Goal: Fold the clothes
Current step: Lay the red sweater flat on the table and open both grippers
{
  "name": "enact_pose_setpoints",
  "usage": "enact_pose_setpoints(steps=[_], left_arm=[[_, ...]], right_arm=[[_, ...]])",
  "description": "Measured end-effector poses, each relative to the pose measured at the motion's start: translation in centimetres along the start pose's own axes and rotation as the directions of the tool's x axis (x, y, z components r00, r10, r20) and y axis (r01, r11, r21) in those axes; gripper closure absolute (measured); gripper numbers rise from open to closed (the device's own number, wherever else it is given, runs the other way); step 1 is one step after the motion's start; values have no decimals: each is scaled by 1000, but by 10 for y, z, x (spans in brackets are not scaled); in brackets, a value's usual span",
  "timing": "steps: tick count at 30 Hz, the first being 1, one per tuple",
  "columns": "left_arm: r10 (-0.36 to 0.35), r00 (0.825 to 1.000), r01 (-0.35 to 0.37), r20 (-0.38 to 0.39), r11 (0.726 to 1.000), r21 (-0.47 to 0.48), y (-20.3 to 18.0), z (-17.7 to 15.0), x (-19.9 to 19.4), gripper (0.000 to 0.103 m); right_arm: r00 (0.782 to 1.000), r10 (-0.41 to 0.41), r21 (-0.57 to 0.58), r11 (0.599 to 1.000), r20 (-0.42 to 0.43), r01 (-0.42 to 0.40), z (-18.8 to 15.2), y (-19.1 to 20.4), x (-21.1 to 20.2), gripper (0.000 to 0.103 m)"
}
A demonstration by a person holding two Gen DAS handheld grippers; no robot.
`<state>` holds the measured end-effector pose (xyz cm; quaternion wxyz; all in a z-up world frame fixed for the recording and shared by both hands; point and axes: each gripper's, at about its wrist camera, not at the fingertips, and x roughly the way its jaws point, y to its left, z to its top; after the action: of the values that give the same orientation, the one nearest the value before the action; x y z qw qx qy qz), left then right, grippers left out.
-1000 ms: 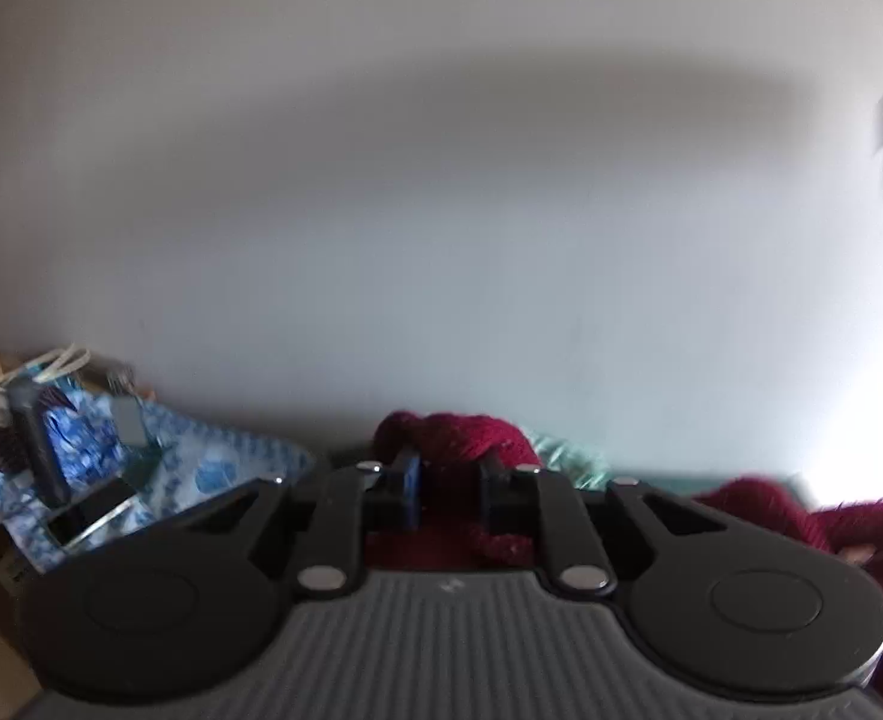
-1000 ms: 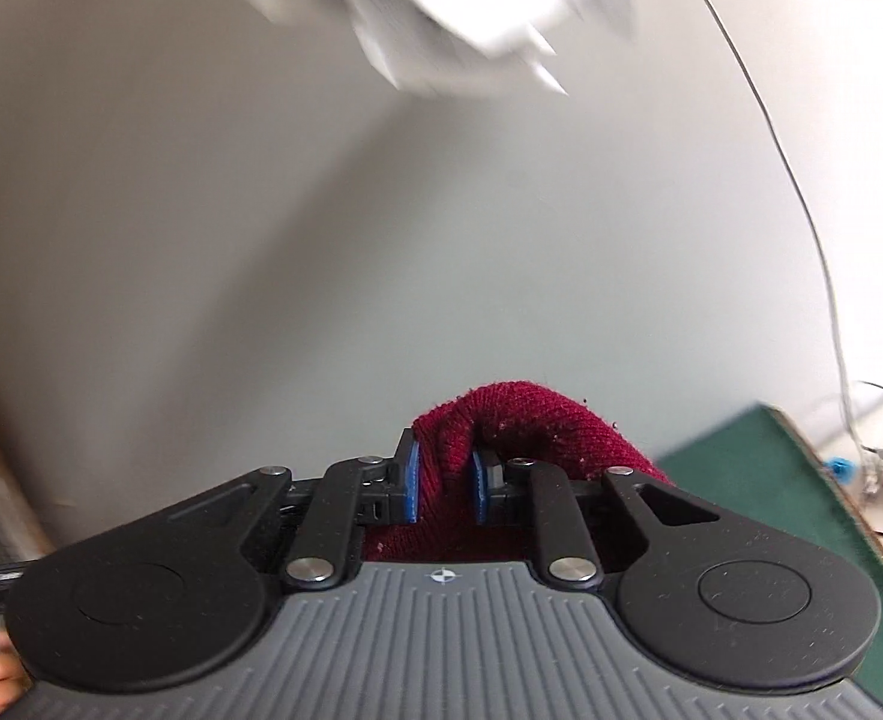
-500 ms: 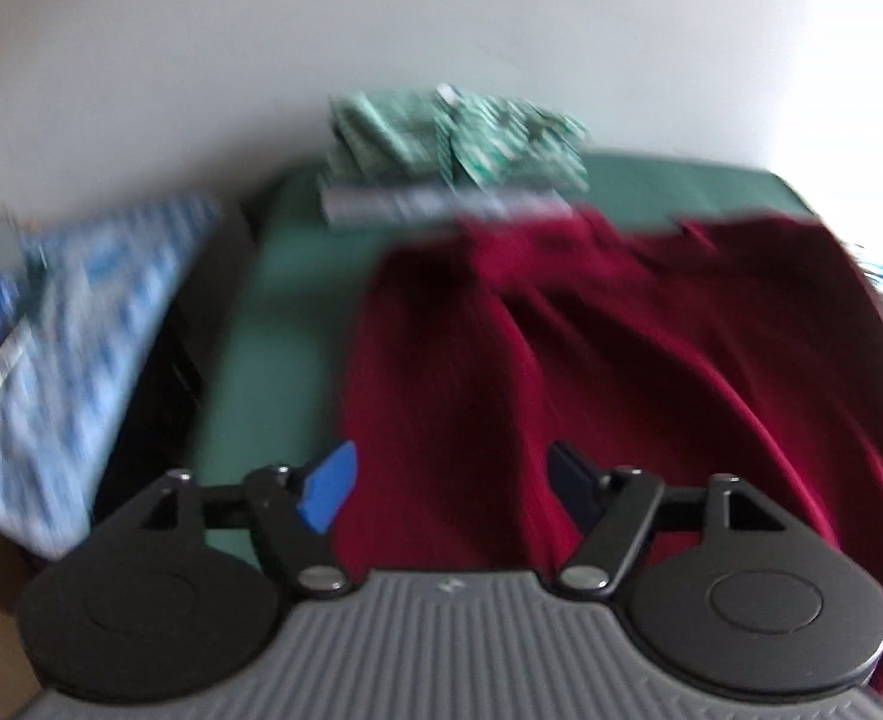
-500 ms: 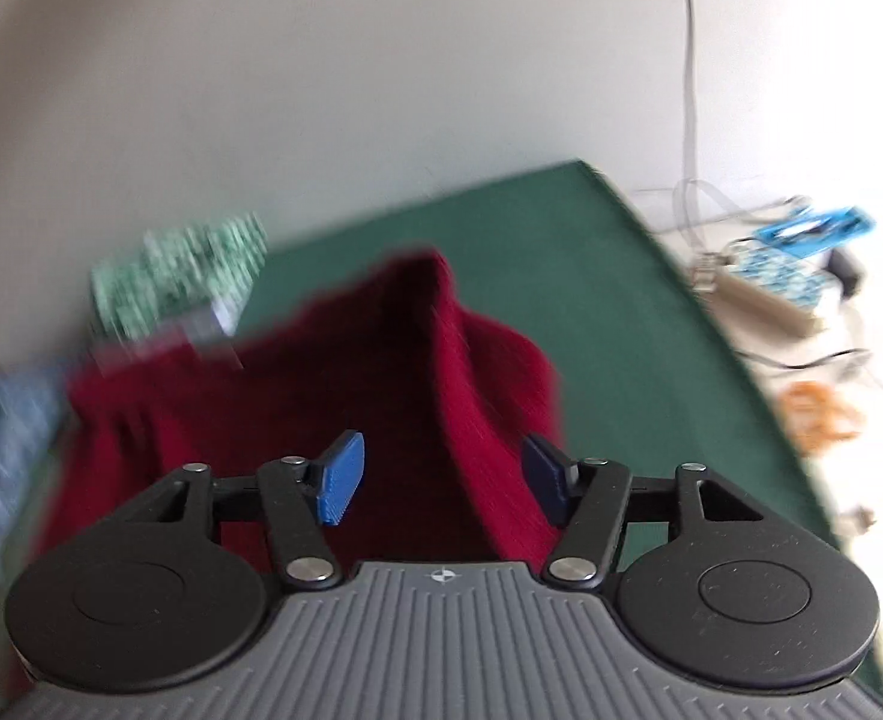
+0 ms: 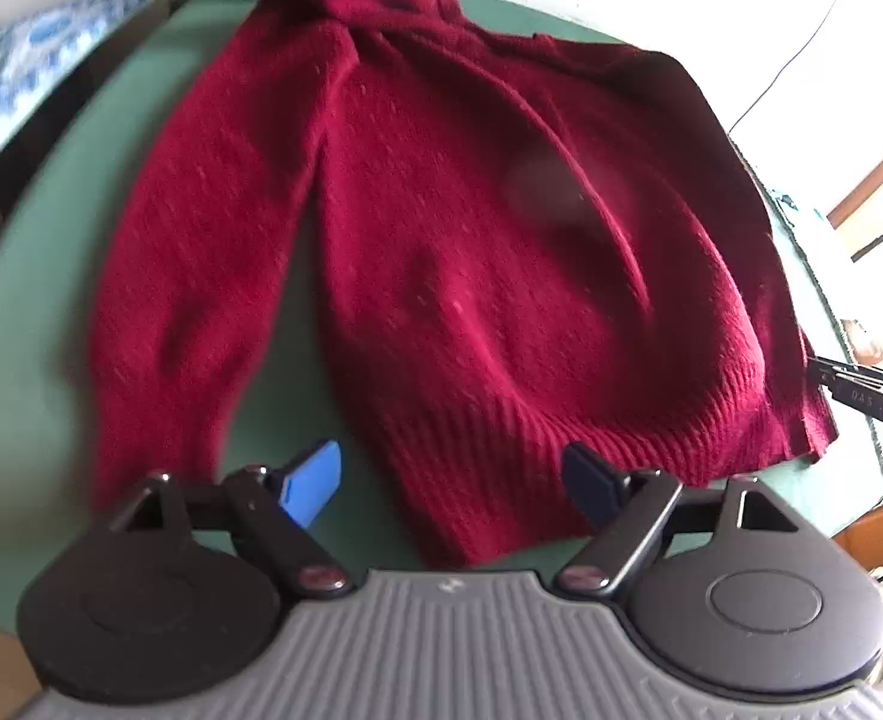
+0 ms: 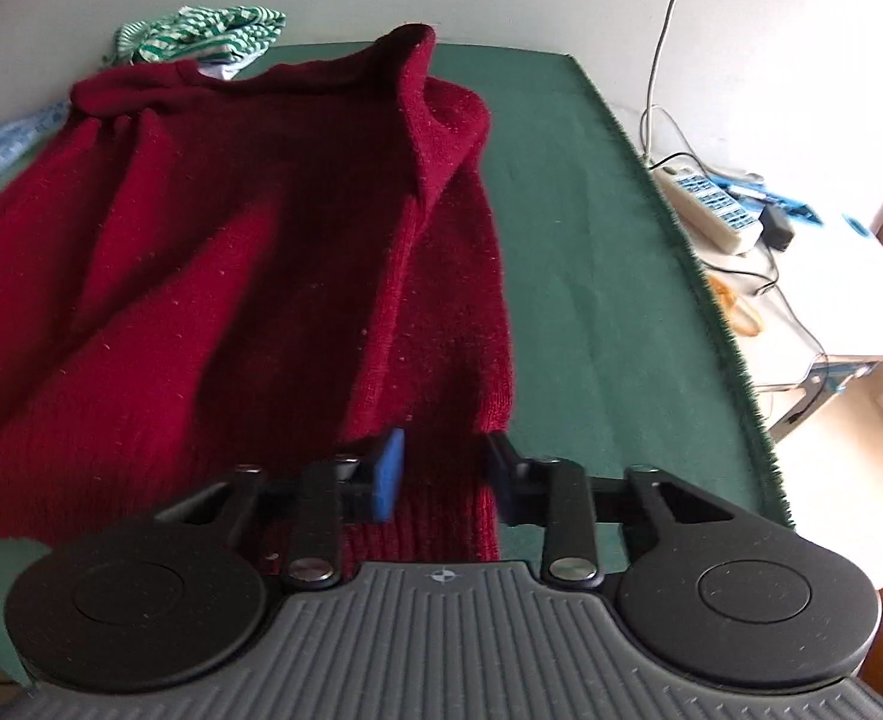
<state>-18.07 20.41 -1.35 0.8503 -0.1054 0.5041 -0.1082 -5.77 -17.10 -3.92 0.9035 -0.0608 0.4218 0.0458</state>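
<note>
A green-covered counter (image 6: 591, 276) fills most of both wrist views, its far edge against a pale wall. A dark red knitted sweater (image 5: 489, 252) lies spread across the counter, collar toward the wall and ribbed hem toward the grippers. In the left wrist view one sleeve runs down the left side of the body, with a strip of green cover showing between them. In the right wrist view the other sleeve lies along the right side of the body, and its shoulder stands up in a raised fold.

A folded green-and-white patterned garment (image 6: 201, 30) sits at the far edge, just behind the collar. Blue-and-white patterned cloth (image 5: 15, 78) lies off the counter's left side. A white power strip (image 6: 711, 204) with cables rests on a white surface to the right.

The left gripper (image 5: 456, 480) hangs over the hem's left corner, released, its jaws opening wide; the hem shows between them but the pads stay clear of it. The right gripper (image 6: 441, 474) is above the right sleeve's cuff, its jaws closing with the ribbed cuff between them; no pad presses it yet.
</note>
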Motion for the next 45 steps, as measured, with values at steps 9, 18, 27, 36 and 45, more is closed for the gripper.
enact_pose_setpoints(steps=[9,18,27,36,45], left_arm=[[28,999,-27,30,999,-22,-2,5,10,17],[5,1000,-5,-12,1000,11,8,13,26,9],[73,996,-75,44,995,59,-9,29,27,101],[74,978,-84,192,996,41,5,-15,-107,99],[227,971,-226,-77,974,30,27,-92,-47,97]], right_arm=[[889,-440,233,885,130,404,67,-80,-21,92],[984,177,300,938,12,-172,26,-30,-44,39],[971,239,340,912,15,-230,17,0,-22,99],[893,433,317,836,120,-448,10,-41,-146,99],[939,307,177,944,-156,-279,-41,-3,-112,97]])
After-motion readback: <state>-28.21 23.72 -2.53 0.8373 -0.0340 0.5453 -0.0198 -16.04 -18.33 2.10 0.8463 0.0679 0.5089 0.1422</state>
